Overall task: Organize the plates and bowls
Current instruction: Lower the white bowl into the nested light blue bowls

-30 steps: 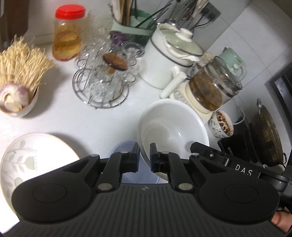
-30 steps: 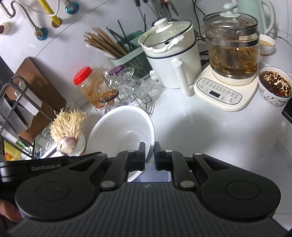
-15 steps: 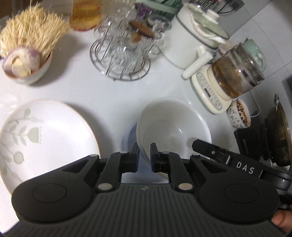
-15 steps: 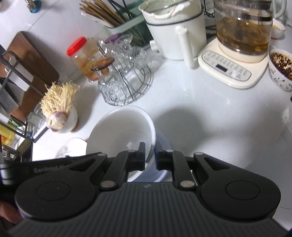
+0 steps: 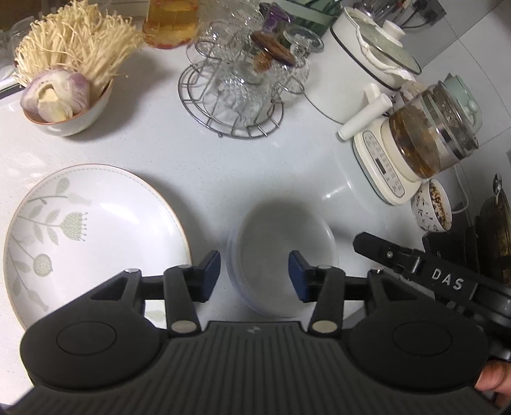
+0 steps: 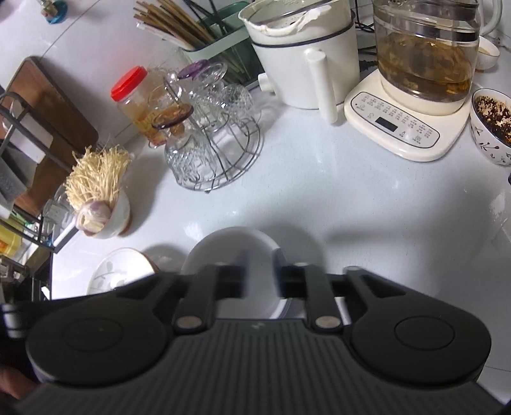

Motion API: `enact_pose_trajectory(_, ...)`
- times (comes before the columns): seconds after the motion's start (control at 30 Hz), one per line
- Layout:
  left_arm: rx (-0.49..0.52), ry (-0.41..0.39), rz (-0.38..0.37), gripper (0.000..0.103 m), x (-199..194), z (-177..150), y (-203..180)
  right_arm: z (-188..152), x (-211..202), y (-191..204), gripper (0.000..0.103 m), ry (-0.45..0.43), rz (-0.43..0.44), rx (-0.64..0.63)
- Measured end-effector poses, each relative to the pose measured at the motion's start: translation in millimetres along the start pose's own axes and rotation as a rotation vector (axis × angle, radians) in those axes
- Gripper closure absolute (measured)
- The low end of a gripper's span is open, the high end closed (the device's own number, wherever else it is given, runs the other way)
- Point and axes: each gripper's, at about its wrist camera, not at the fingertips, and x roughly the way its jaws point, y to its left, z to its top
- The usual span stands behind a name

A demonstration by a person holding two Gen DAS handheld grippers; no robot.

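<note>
White bowl on the tabletop, both claws spread.
The white bowl (image 5: 281,255) sits on the tabletop (image 5: 223,166), just right of the flowered plate (image 5: 89,236). The left claw (image 5: 254,276) and right claw (image 6: 260,281) have just been opening; each stands apart over the bowl's near rim, pads (image 5: 210,271) pressing nothing.

A glossy white desk (image 6: 287,191) fills the room's near side, catching soft reflections from overhead light. Behind it rises a wall (image 6: 95,28) of large white tiles, with a power socket (image 5: 429,11) in the far corner. At the left edge a dark metal rack (image 6: 19,153) stands beside a wooden board (image 6: 54,121).
</note>
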Motion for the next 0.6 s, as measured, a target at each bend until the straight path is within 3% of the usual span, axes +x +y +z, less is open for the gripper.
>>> enact_pose_trajectory(0.03, -0.006, -0.004, 0.000, 0.048, -1.0, 1.1, 1.5, 0.9, 0.5, -2.4, 0.053, -0.005, 0.008, 0.010)
enact_pose_trajectory(0.23, -0.016, -0.026, -0.015, 0.048, -1.8, 5.5, 8.4, 4.2, 18.0, -19.0, 0.053, 0.009, 0.038, 0.073)
enact_pose_trajectory(0.6, -0.015, -0.022, -0.017, 0.048, 11.0, 5.7, 13.7, -13.7, 65.3, -42.2, 0.057, 0.146, 0.105, 0.212)
